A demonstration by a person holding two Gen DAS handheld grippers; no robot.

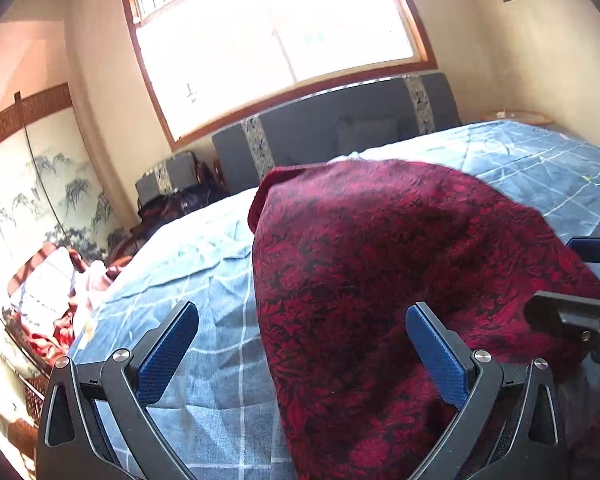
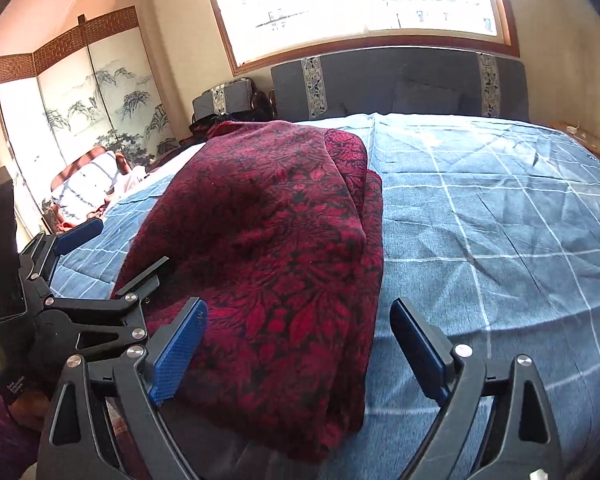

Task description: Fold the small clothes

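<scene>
With both the left tool (image 1: 302, 354) and right tool (image 2: 298, 354) spread wide and holding nothing, the folded red garment (image 2: 276, 264) lies on the bed (image 2: 480, 216) near its front edge, where a careless brush could undo its layers.

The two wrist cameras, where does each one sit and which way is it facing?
Left wrist: on the left gripper, facing across the bed toward the window; its open jaws show, the red garment ahead.
Right wrist: on the right gripper, facing the headboard; its open jaws show, and the left gripper at the left edge.
Shared: garment, bed, window, folding screen.
</scene>
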